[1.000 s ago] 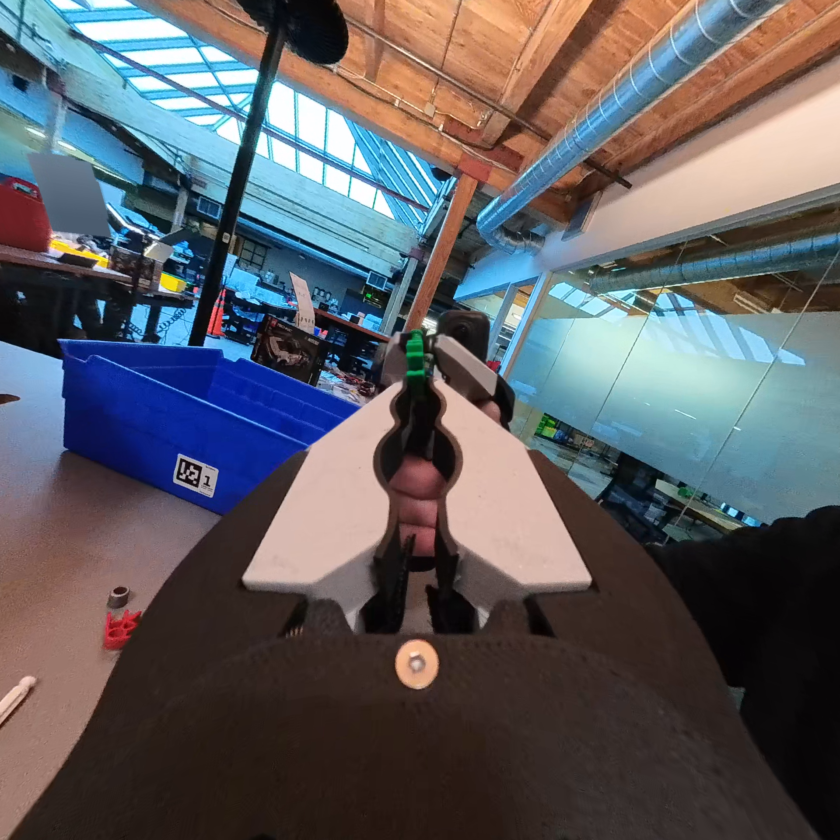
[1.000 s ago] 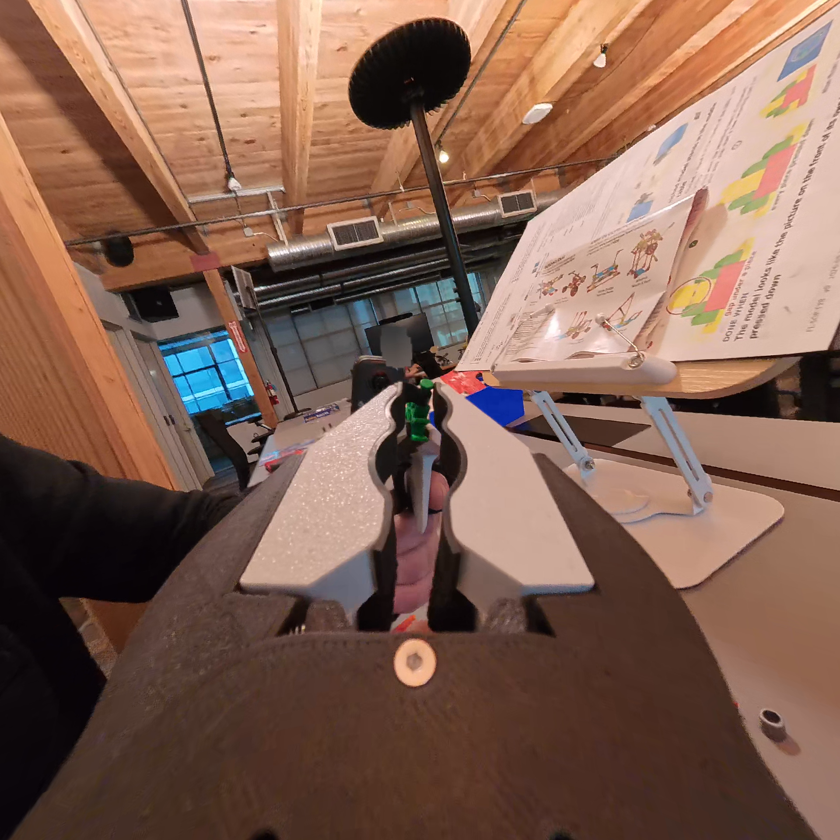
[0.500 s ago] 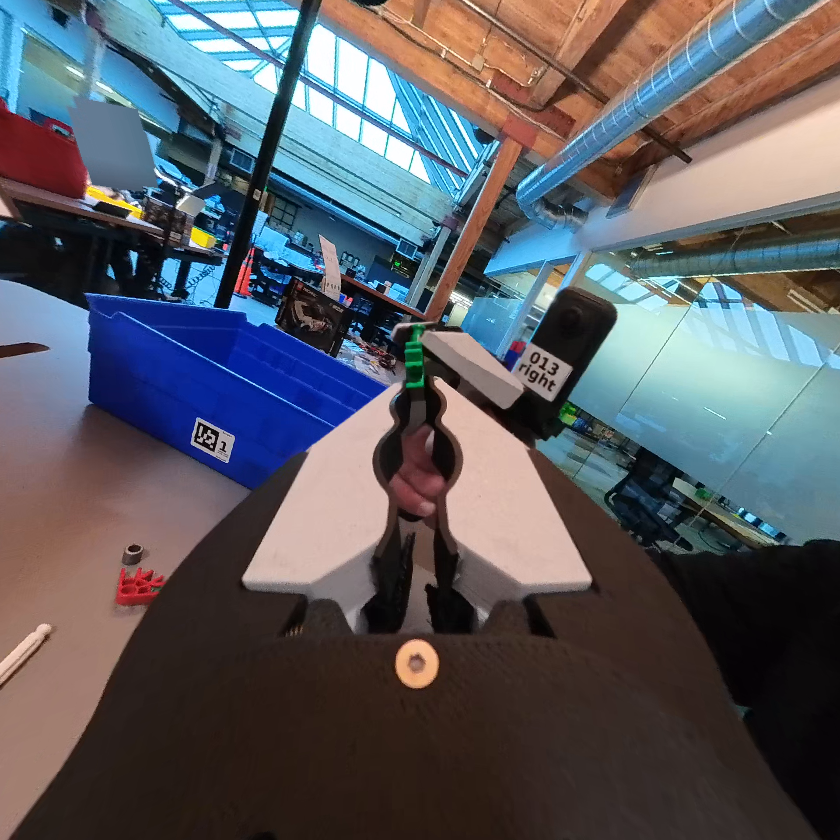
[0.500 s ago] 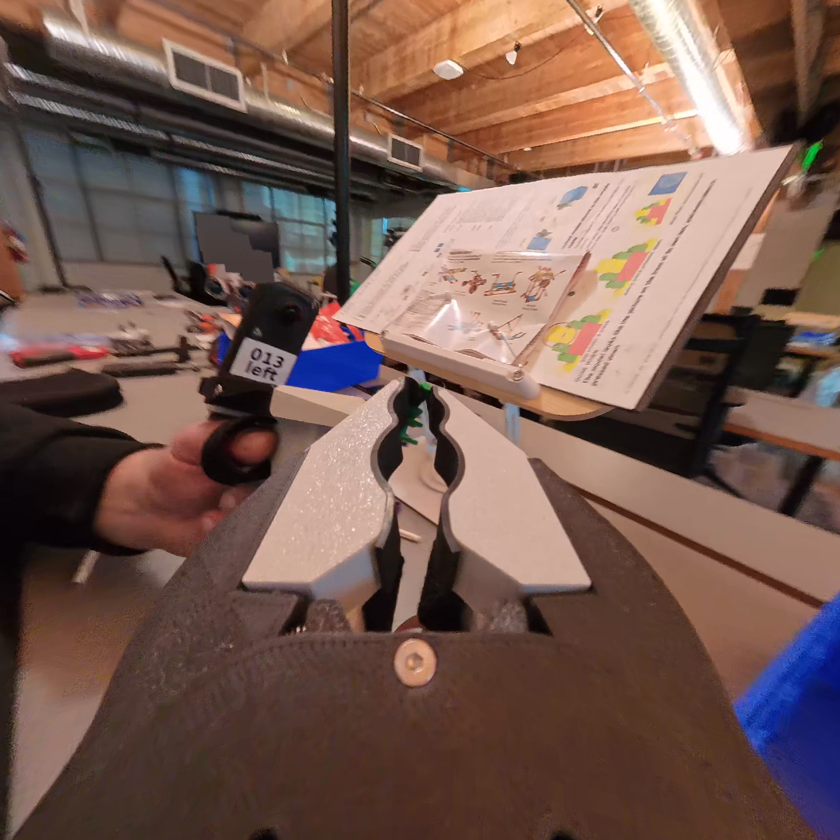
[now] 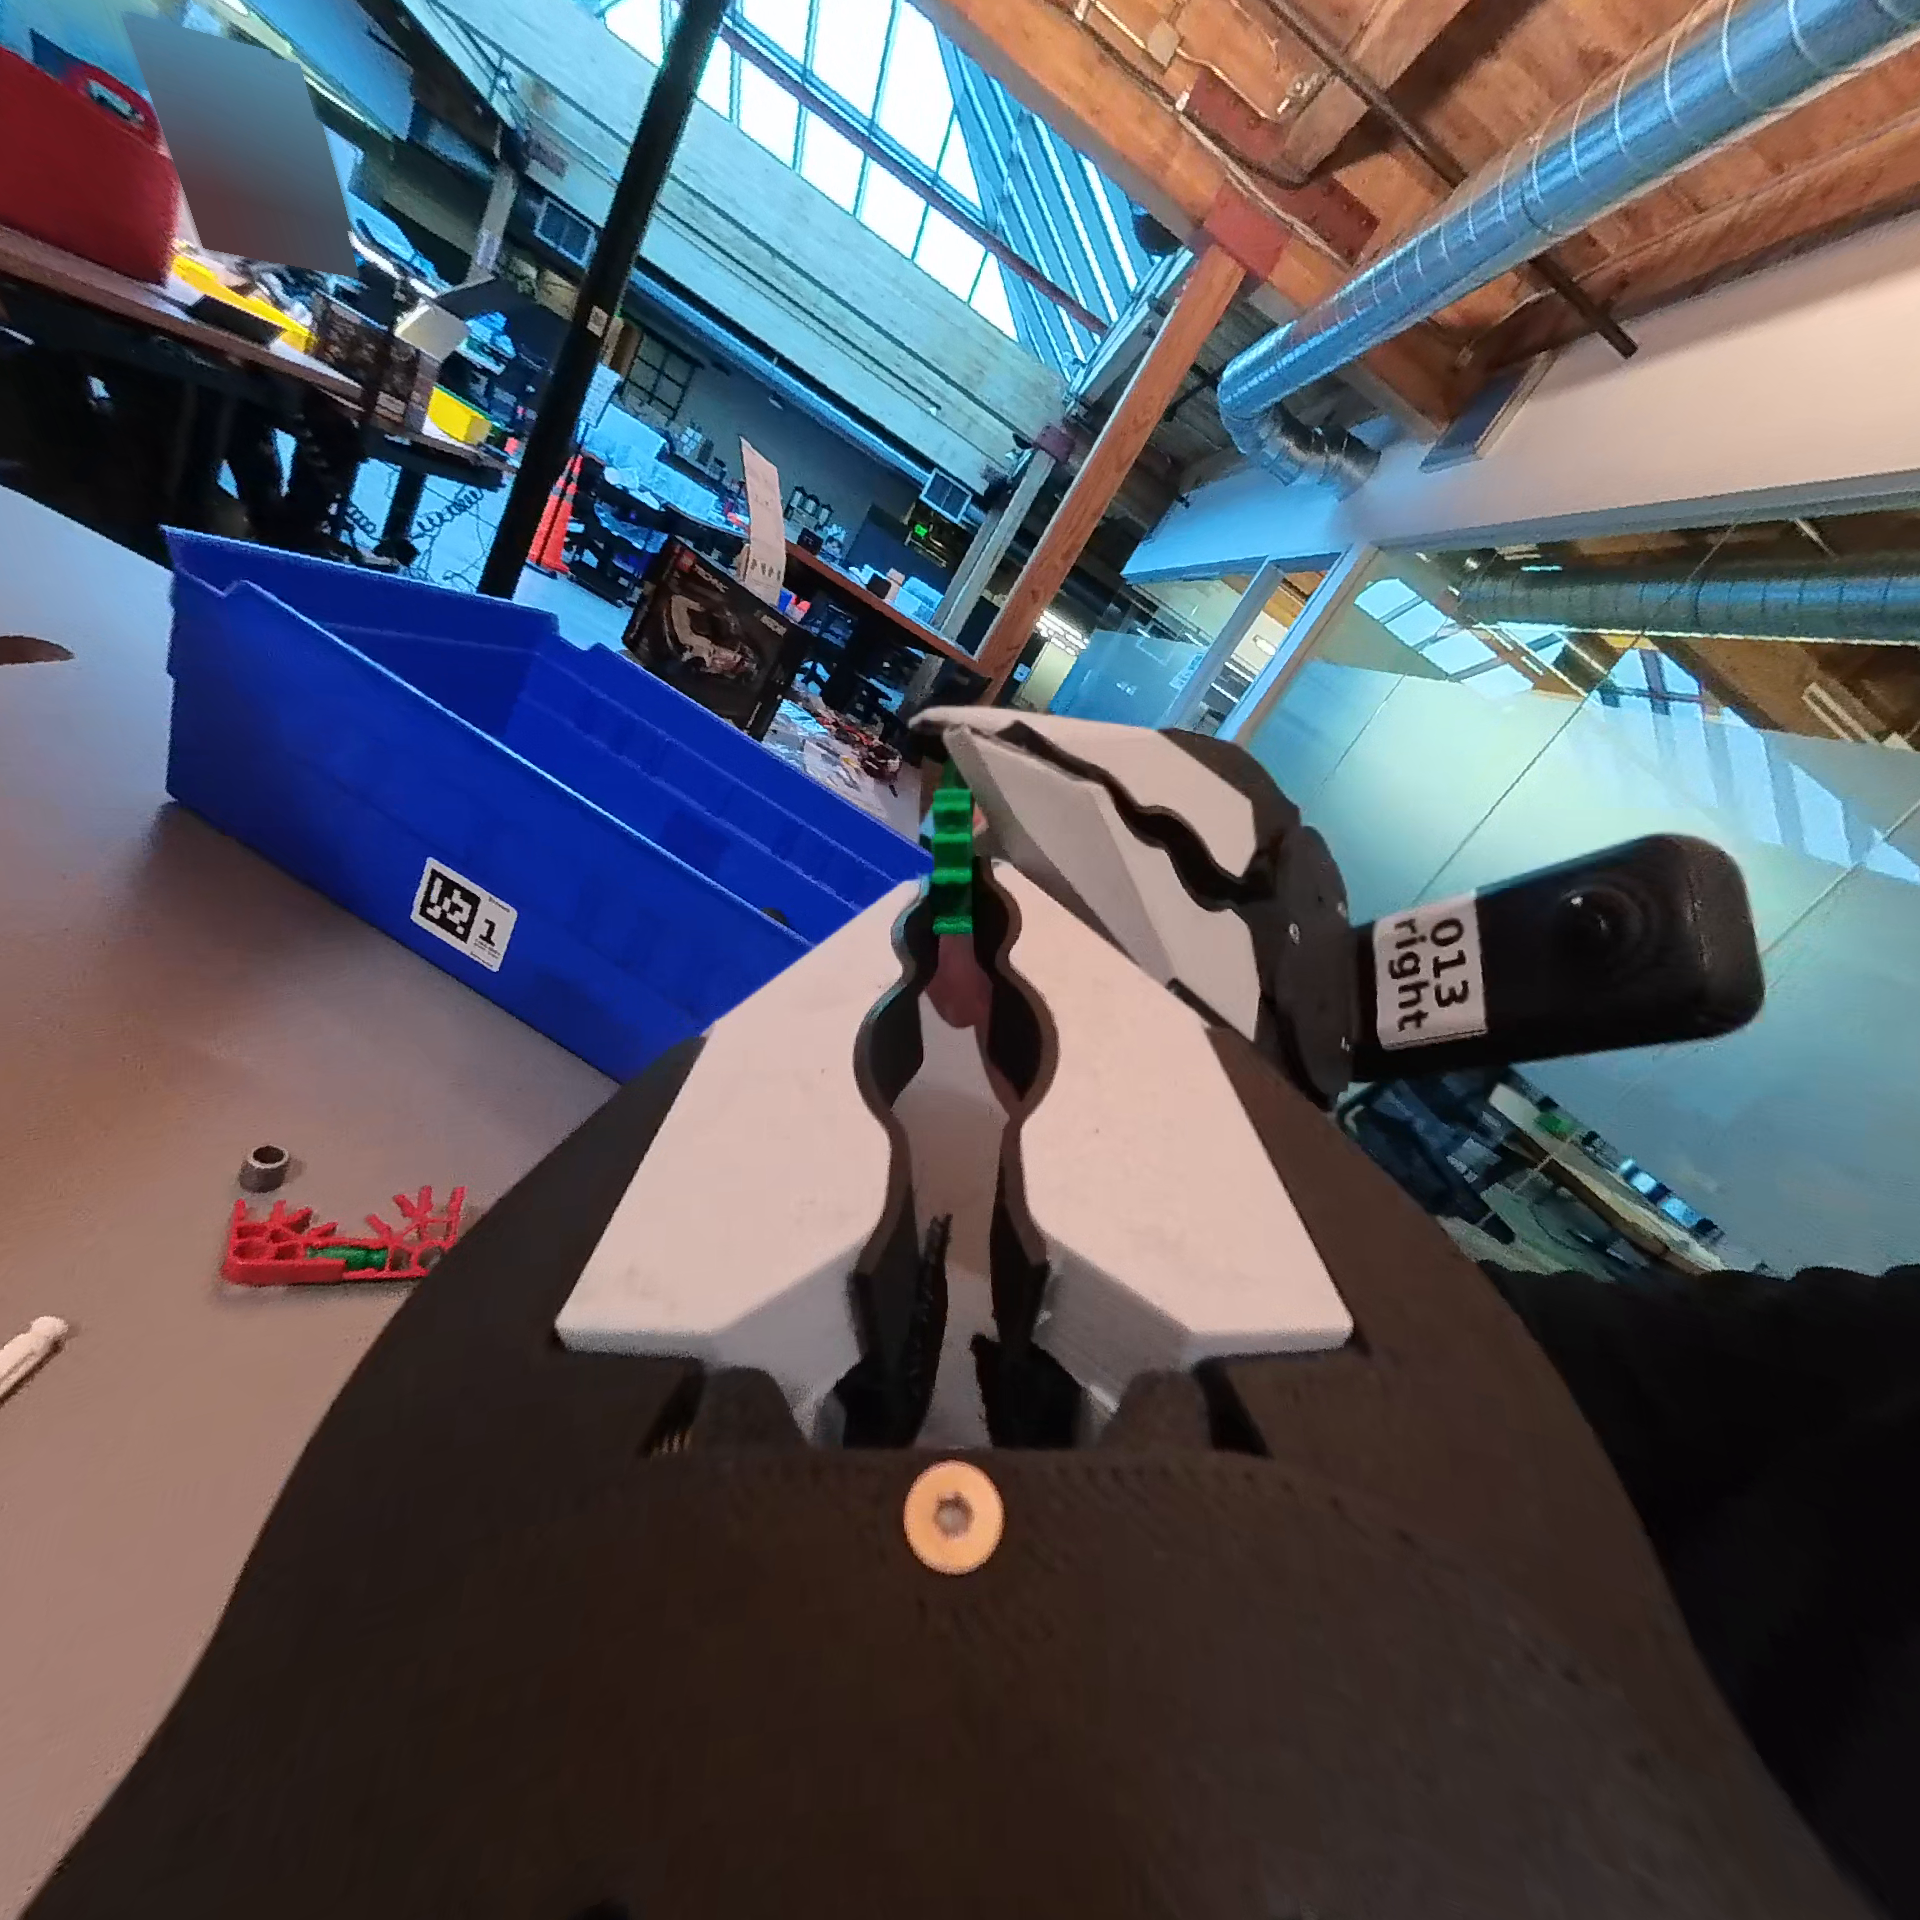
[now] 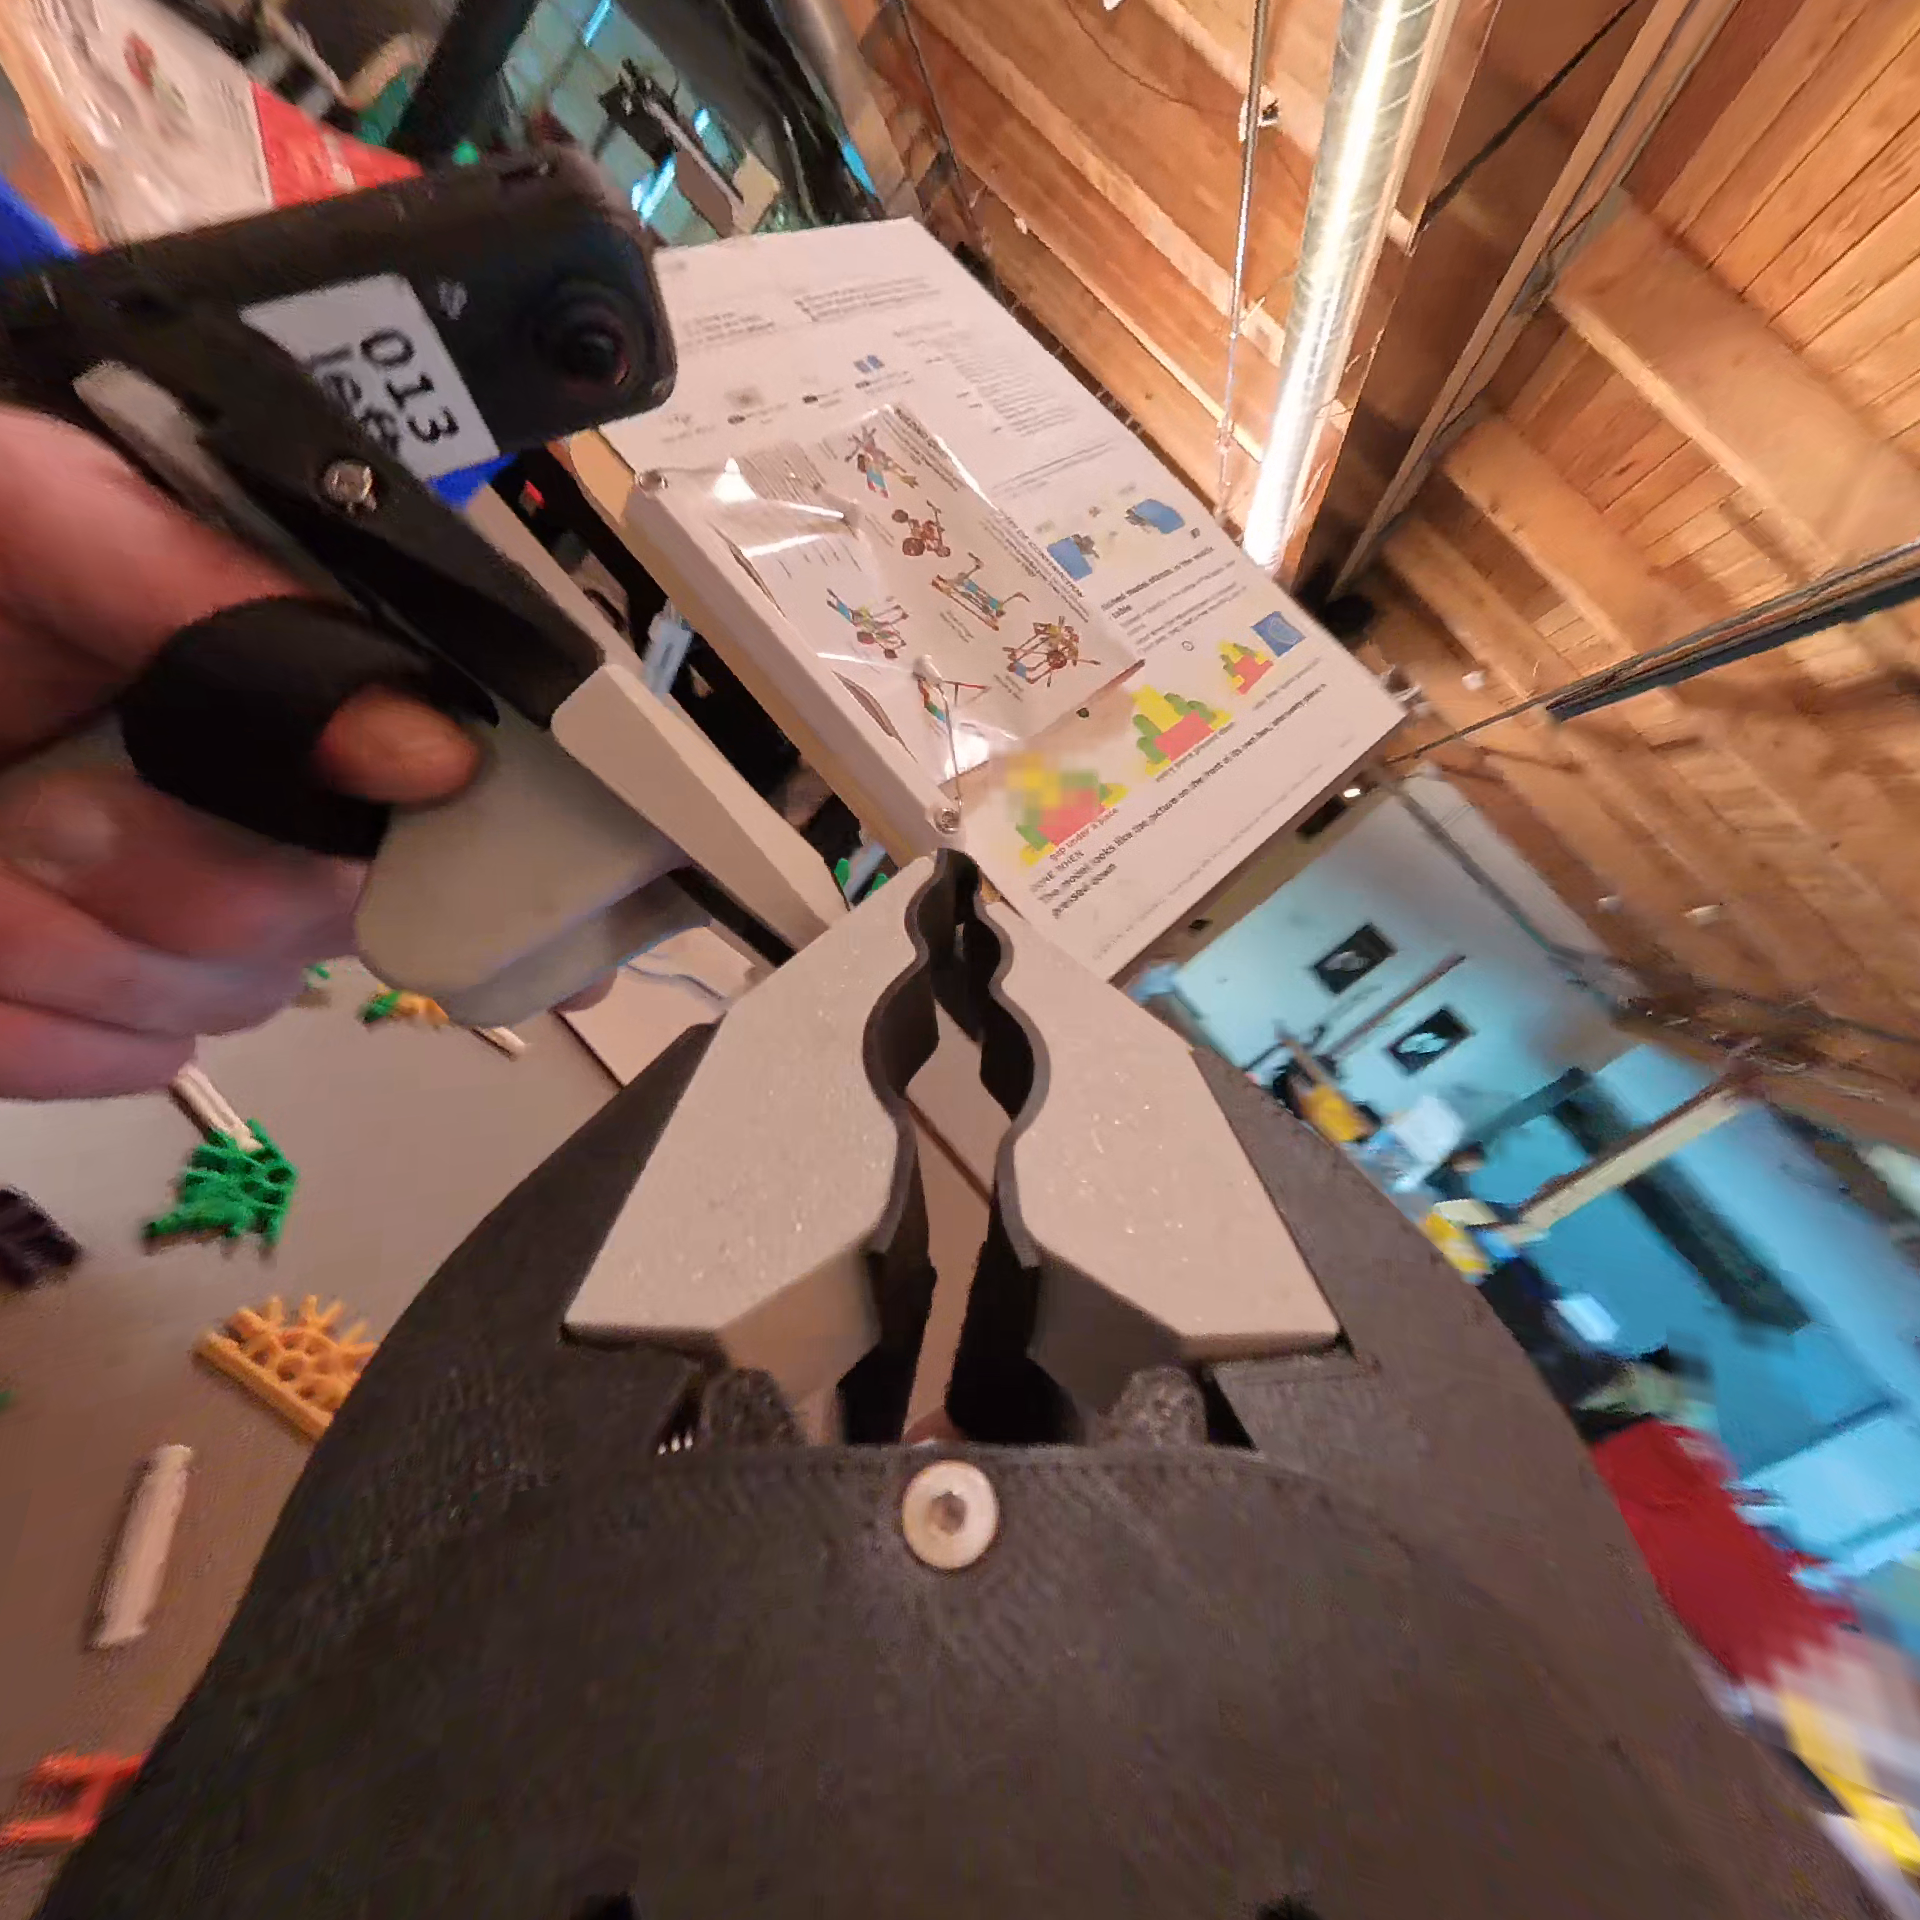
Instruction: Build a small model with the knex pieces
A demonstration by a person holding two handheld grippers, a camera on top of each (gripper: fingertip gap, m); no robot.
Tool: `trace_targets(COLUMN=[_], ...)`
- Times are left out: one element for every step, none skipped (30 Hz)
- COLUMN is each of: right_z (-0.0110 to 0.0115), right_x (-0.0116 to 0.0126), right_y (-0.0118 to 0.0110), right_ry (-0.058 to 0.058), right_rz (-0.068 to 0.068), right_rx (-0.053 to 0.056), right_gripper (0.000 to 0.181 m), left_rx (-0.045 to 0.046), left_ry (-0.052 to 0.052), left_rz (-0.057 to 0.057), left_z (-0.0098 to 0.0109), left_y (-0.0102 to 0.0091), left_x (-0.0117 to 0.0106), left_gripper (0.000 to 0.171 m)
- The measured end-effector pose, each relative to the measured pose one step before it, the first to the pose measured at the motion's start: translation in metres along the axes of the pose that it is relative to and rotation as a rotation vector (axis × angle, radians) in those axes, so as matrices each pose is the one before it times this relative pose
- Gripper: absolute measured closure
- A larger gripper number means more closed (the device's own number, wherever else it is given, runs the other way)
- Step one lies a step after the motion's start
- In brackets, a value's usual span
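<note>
My left gripper point(image 5: 951, 914) is shut on a small green toothed plastic piece point(image 5: 951, 852), which sticks up out of its fingertips above the grey table point(image 5: 156, 1039). My right gripper point(image 5: 930, 727) comes in from the right in the left wrist view, its closed tips against the top of that piece. In the right wrist view my right gripper point(image 6: 951, 883) is shut with nothing showing between its pads. A bit of the green piece point(image 6: 862, 875) shows just left of its tips. A hand holds the left gripper point(image 6: 665, 790) there at the upper left.
A blue bin point(image 5: 468, 790) stands on the table at the left. A red piece point(image 5: 332, 1242), a small grey ring point(image 5: 268, 1169) and a white rod point(image 5: 31, 1351) lie before it. An instruction board on a stand point(image 6: 987, 571), green point(image 6: 229, 1184) and yellow point(image 6: 291, 1351) pieces show. The grippers are tip to tip, or close to it. The white rod point(image 5: 31, 1351) is about equally far from each gripper, around 20 cm.
My right gripper, which gripped the green piece together with the left one, has come off it, shut fully and swung to the right side. My left gripper keeps its hold.
</note>
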State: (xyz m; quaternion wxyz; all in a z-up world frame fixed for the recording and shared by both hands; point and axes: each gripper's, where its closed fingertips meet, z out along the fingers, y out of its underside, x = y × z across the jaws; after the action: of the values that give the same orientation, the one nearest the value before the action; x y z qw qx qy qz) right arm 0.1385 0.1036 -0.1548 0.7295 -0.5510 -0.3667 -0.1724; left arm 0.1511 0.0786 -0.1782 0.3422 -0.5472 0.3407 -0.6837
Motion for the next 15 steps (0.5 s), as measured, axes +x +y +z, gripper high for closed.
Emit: trace_targets(right_z=[0.00001, 0.00012, -0.00072, -0.00155, -0.00177, -0.00131, -0.00081, -0.00119, -0.00148, -0.00066, 0.00053, 0.00108, 0.00129, 0.00126, 0.00022], right_x=[-0.00041, -0.00073, -0.00007, 0.00063, 0.00086, 0.00009, -0.00151, -0.00206, -0.00011, -0.00124, -0.00458, -0.00353, -0.00164, -0.00043, -0.00072], right_y=[0.00025, 0.00093, -0.00042, -0.00341, -0.00508, -0.00425, -0.00318, -0.00257, -0.00185, -0.00007, 0.00227, 0.00193, 0.00097, 0.00084, -0.00082], right_ry=[0.0111, -0.0109, -0.0316, -0.0418, -0.0473, -0.0511, -0.0619, -0.0706, -0.0571, -0.0541, -0.0603, -0.0364, -0.0106, -0.0020, -0.0058], right_rz=[-0.0379, 0.0089, 0.0627, 0.1043, 0.1207, 0.1231, 0.1339, 0.1430, 0.1286, 0.1004, 0.0699, 0.0375, 0.0144, 0.0127, 0.0106], right_rx=[-0.0086, 0.0007, 0.0197, 0.0433, 0.0543, 0.0456, 0.0366, 0.0368, 0.0340, 0.0175, -0.0016, 0.0014, 0.0029, -0.0041, 0.0056], right_gripper=[0.181, 0.181, 0.181, 0.181, 0.181, 0.180, 0.178, 0.175, 0.173, 0.168, 0.164, 0.161, 0.160, 0.162, 0.170], left_rx=[-0.00391, -0.00935, -0.01538, -0.01018, -0.00411, -0.00765, -0.01018, -0.00383, 0.00204, -0.01032, -0.02113, -0.01935, -0.00909, 0.00300, 0.00270], left_ry=[0.0094, -0.0020, -0.0025, 0.0098, 0.0058, 0.0027, 0.0032, 0.0049, 0.0164, 0.0065, -0.0088, 0.0000, 0.0062, 0.0094, 0.0117], left_rz=[-0.0151, -0.0040, 0.0122, 0.0241, 0.0347, 0.0363, 0.0354, 0.0329, 0.0128, 0.0053, 0.0267, 0.0312, 0.0093, -0.0037, 0.0095], left_z=[-0.00050, -0.00032, -0.00033, -0.00058, -0.00031, 0.00047, 0.00013, -0.00066, -0.00078, 0.00009, 0.00101, 0.00173, 0.00170, 0.00111, 0.00036], left_y=[0.00019, 0.00074, 0.00091, -0.00083, -0.00194, -0.00121, -0.00087, -0.00106, -0.00080, 0.00161, 0.00384, 0.00434, 0.00287, 0.00068, 0.00066], left_x=[-0.00024, -0.00062, 0.00022, 0.00252, 0.00294, 0.00296, 0.00226, 0.00118, 0.00177, 0.00009, -0.00160, 0.00036, 0.00094, 0.00115, 0.00189], left_gripper=[0.168, 0.168, 0.168, 0.168, 0.168, 0.168, 0.168, 0.168, 0.168, 0.168, 0.168, 0.168, 0.168, 0.168, 0.168])
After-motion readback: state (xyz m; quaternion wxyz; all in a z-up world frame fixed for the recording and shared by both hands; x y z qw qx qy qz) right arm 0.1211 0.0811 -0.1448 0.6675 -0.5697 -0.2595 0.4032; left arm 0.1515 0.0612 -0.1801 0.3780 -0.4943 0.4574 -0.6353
